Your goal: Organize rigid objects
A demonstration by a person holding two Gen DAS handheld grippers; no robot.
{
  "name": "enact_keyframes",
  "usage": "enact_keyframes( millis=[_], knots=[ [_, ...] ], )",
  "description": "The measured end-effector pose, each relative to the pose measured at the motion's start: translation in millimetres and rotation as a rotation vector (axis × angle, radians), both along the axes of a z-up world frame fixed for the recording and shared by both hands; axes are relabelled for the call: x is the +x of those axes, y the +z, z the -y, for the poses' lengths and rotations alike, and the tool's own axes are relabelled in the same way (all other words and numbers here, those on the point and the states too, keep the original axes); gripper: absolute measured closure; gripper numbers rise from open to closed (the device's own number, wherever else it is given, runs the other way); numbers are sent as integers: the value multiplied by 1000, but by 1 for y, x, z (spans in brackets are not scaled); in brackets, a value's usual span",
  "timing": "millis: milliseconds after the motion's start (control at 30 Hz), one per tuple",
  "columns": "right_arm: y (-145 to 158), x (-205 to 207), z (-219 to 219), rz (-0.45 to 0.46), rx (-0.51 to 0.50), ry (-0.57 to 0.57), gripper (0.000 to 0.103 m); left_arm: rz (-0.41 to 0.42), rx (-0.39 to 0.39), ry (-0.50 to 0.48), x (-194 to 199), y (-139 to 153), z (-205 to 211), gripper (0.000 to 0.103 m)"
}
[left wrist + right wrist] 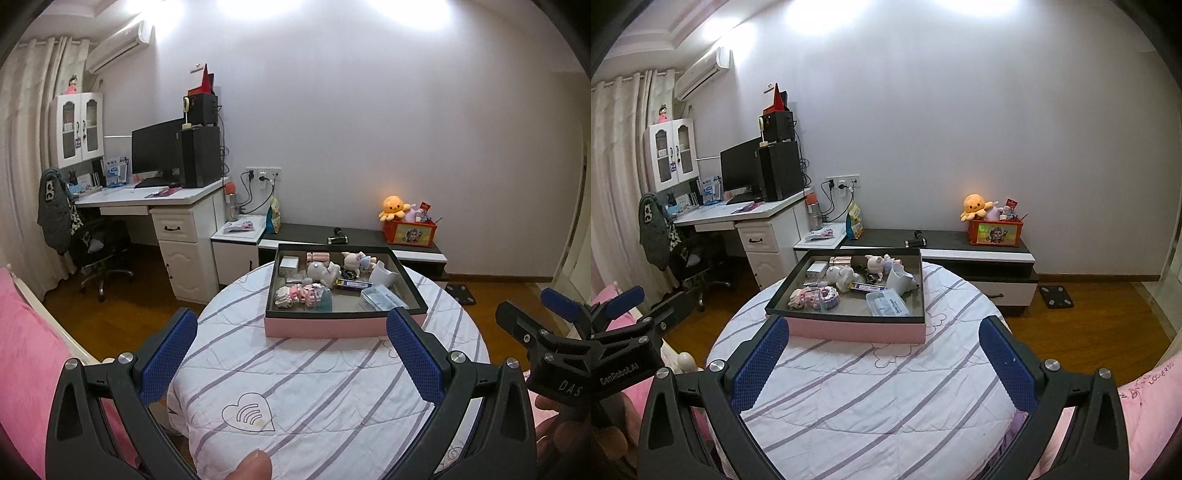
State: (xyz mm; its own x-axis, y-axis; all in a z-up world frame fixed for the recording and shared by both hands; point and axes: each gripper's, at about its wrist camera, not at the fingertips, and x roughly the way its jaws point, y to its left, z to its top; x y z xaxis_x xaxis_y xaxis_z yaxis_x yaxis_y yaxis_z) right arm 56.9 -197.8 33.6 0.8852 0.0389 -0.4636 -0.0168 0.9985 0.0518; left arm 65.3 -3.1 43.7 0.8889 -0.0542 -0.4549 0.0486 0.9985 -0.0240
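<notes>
Clutter fills a shallow pink box [325, 326] with a dark rim, which sits on the far part of a round surface covered by a white quilt with purple stripes [314, 387]. Inside it lie a white whale-like figure [323, 272], a small pig plush [352, 261], a white cup [382, 275] tipped at the right, a clear plastic case [384, 298] near the front right corner, a dark blue bar-shaped item [352, 284], a pink building-block toy [299, 295] at the front left, a small white box [290, 264] and a pink striped package [317, 256] at the back. The left gripper [291, 354] hovers over the quilt on the near side of the box, its blue-padded fingers spread wide with nothing between them; a fingertip shows at the bottom edge of that view. The right gripper [882, 360] hangs likewise before the box, wide apart and empty, and its fingers appear at the right edge of the left wrist view. Nothing lies on the quilt between either gripper and the box. Behind the box runs a low black-and-white cabinet [975, 254] carrying an orange crate [995, 232] with a yellow octopus plush [975, 206]; a white desk [173, 210] with a monitor [157, 151] stands at the left, and a pink bedcover [26, 354] borders the near left.
</notes>
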Motion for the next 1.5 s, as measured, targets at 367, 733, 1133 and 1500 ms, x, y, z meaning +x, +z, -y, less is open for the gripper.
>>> enact_keyframes(
  millis=[367, 733, 1133, 1500],
  knots=[
    [2, 0, -8, 6, -13, 3, 0, -4, -17, -3, 2, 1, -3, 0],
    [3, -1, -10, 4, -14, 5, 0, 9, -4, 13, 3, 4, -1, 0],
    [3, 1, -9, 5, -12, 0, 0, 5, -7, 8, 3, 4, 0, 0],
    [3, 1, -8, 5, -13, -1, 0, -24, -20, -9, 8, 0, -5, 0]
  ],
)
